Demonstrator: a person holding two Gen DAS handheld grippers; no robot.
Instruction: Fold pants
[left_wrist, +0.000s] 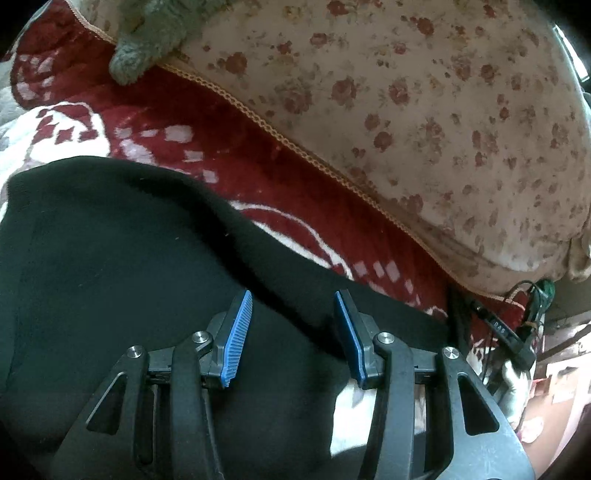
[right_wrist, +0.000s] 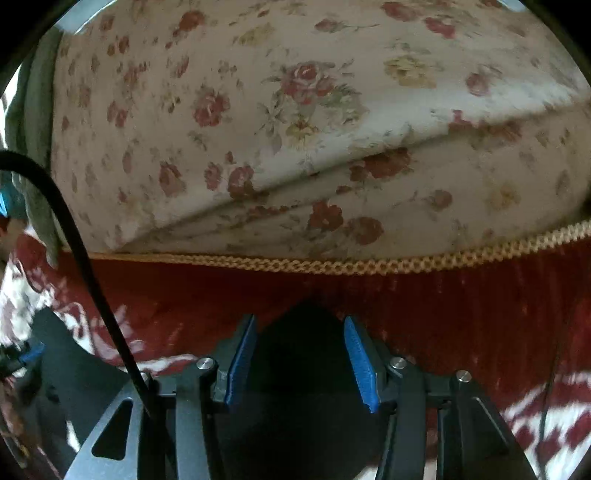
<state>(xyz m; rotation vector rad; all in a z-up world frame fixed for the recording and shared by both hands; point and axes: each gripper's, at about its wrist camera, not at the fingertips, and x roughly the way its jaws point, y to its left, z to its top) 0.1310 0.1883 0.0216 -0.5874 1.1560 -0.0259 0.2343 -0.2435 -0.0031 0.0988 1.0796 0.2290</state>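
Black pants (left_wrist: 110, 266) lie on a red and white patterned blanket (left_wrist: 177, 122). In the left wrist view my left gripper (left_wrist: 293, 299) is open, its blue pads (left_wrist: 236, 336) spread just above the pants' far edge, with no cloth pinched. In the right wrist view my right gripper (right_wrist: 300, 325) is open too. A pointed fold of the black pants (right_wrist: 301, 354) sits between its blue pads (right_wrist: 360, 365), not squeezed by them. More black cloth (right_wrist: 62, 343) shows at the left.
A floral cushion (left_wrist: 424, 110) rises behind the blanket, edged with yellow braid (right_wrist: 295, 264). A grey plush item (left_wrist: 147, 40) lies on it at the far left. A black cable (right_wrist: 74, 240) hangs across the right view. Cables and a device (left_wrist: 509, 328) sit at the right.
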